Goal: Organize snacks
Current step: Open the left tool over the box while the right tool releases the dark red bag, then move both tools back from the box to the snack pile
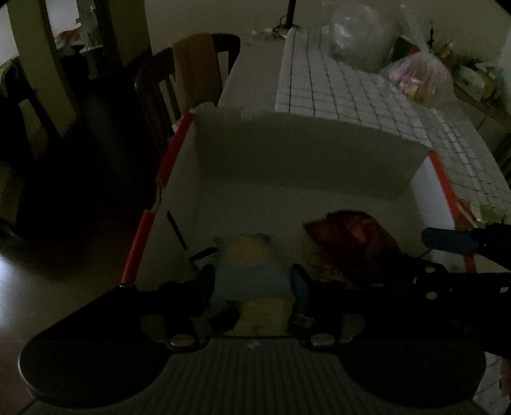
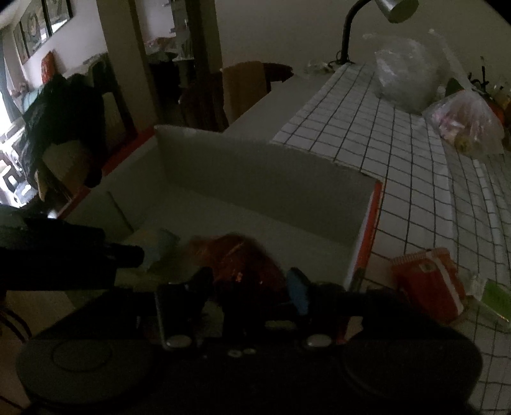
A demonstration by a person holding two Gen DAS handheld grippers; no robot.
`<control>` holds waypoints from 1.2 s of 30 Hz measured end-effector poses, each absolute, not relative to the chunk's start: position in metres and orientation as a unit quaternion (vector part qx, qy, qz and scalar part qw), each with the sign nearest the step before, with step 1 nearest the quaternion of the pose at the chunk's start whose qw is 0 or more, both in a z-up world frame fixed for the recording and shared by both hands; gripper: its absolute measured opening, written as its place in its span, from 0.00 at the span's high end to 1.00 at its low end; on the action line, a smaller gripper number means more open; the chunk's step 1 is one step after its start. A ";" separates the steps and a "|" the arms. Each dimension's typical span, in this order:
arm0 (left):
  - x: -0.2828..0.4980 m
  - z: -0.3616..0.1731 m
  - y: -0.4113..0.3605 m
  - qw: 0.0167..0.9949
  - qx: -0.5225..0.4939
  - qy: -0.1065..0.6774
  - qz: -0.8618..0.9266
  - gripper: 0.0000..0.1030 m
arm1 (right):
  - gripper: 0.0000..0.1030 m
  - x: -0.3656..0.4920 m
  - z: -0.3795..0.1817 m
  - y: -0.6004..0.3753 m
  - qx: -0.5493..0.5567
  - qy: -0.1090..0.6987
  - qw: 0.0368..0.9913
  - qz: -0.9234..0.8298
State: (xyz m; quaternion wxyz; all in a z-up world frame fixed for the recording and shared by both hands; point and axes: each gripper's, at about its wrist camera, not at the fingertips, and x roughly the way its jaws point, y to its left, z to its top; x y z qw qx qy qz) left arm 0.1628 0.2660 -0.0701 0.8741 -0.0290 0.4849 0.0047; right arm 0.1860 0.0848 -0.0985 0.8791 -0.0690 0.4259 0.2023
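Observation:
A white cardboard box [image 1: 297,150] with red outer sides stands open on the table; it also shows in the right wrist view [image 2: 255,172]. My left gripper [image 1: 252,281] is over the box with a light blue and yellow snack packet [image 1: 252,274] between its fingers. My right gripper [image 2: 249,281] is over the box with a dark red snack bag [image 2: 246,258] between its fingers; that bag shows in the left wrist view [image 1: 348,239] beside the right gripper's blue-tipped finger [image 1: 447,239]. The light is dim and contact is unclear.
A checked cloth [image 2: 415,159] covers the table right of the box. On it lie a red snack pack [image 2: 428,281], a green packet [image 2: 495,300], two plastic bags [image 2: 466,124] and a desk lamp [image 2: 392,8]. Chairs [image 1: 191,73] stand left of the table.

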 end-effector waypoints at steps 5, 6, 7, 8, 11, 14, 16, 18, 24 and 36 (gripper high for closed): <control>0.147 -0.052 0.258 0.885 -0.036 0.463 -0.004 0.45 | 0.38 0.172 -0.084 0.072 -0.054 0.411 0.886 0.209; 0.144 -0.048 0.255 0.888 -0.037 0.459 -0.007 0.45 | 0.37 0.170 -0.081 0.069 -0.050 0.410 0.886 0.211; 0.141 -0.045 0.252 0.890 -0.038 0.455 -0.010 0.45 | 0.36 0.167 -0.079 0.065 -0.046 0.408 0.887 0.212; 0.138 -0.042 0.249 0.891 -0.039 0.452 -0.012 0.43 | 0.35 0.164 -0.076 0.061 -0.041 0.407 0.887 0.213; 0.128 -0.032 0.241 0.899 -0.038 0.437 -0.020 0.40 | 0.30 0.155 -0.066 0.051 -0.028 0.399 0.890 0.220; 0.118 -0.023 0.231 0.905 -0.040 0.422 -0.027 0.37 | 0.25 0.145 -0.056 0.042 -0.019 0.386 0.894 0.227; 0.113 -0.018 0.223 0.908 -0.040 0.415 -0.031 0.35 | 0.24 0.139 -0.050 0.035 -0.015 0.379 0.897 0.227; 0.108 -0.013 0.214 0.911 -0.040 0.409 -0.040 0.35 | 0.22 0.133 -0.044 0.024 0.000 0.375 0.898 0.231; 0.099 -0.005 0.186 0.915 -0.036 0.396 -0.062 0.27 | 0.14 0.117 -0.035 -0.005 0.019 0.363 0.902 0.232; 0.098 -0.010 0.115 0.909 -0.041 0.397 -0.120 0.14 | 0.04 0.101 -0.035 -0.089 0.051 0.358 0.912 0.193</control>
